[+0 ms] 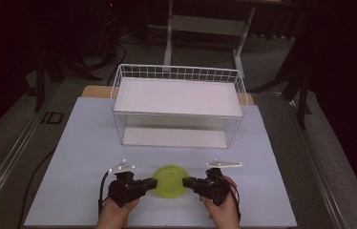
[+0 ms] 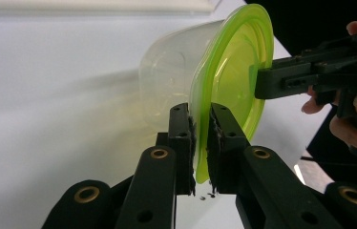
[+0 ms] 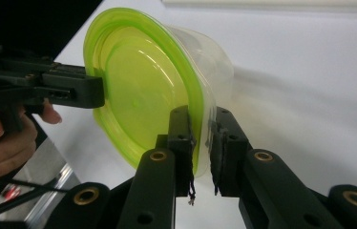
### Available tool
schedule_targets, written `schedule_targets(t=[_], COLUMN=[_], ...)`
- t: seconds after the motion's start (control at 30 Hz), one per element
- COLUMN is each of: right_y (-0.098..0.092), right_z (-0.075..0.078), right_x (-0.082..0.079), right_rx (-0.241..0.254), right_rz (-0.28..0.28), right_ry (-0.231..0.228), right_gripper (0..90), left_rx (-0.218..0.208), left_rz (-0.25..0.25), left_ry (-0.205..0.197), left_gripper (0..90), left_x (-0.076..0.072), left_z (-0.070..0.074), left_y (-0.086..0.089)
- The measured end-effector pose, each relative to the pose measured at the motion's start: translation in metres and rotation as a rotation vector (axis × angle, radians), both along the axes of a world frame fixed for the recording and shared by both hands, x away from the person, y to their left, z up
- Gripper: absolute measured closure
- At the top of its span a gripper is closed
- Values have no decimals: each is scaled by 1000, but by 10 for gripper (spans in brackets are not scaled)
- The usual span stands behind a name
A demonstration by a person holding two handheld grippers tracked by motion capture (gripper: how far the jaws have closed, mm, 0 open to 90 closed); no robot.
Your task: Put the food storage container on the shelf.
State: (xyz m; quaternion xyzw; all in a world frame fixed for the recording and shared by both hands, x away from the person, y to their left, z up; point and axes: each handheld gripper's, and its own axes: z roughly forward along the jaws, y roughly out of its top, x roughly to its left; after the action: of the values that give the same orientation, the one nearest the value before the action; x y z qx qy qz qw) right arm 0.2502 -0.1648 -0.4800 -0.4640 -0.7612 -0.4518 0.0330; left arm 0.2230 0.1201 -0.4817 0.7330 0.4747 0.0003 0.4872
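Fingers (image 2: 183,138) of both grippers on opposite lid (image 1: 169,181) rims.

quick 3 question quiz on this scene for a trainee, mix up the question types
1. True or false: the left gripper is shut on the rim of the green lid.
2. What does the lid sit on? A) a clear container B) a metal pot C) a cardboard box
3. What stands on the table behind the container?

Key:
1. True; the right gripper grips the opposite rim.
2. A
3. A white wire basket with a white shelf board across its top.
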Motion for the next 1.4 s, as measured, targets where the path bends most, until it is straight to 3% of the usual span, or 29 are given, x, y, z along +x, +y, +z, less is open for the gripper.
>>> schedule_targets(t=[0.27, 0.5, 0.7, 1.13, 1.4], right_y=[-3, -8, -8, -9, -9], right_z=[28, 53, 77, 110, 134], right_x=[2, 9, 17, 32, 45], right_rx=[0, -7, -5, -7, 4], right_rz=[-23, -40, -38, -38, -58], right_ry=[-94, -143, -191, -218, -246], right_gripper=[801, 803, 803, 803, 804], left_rx=[-37, -82, -80, -88, -97], left_rz=[16, 19, 25, 24, 14], left_ry=[-57, -67, -104, -126, -151], left_gripper=[820, 820, 820, 820, 818], left_x=[6, 18, 25, 41, 61], left_z=[23, 39, 62, 92, 115], left_y=[-5, -7, -8, -9, -8])
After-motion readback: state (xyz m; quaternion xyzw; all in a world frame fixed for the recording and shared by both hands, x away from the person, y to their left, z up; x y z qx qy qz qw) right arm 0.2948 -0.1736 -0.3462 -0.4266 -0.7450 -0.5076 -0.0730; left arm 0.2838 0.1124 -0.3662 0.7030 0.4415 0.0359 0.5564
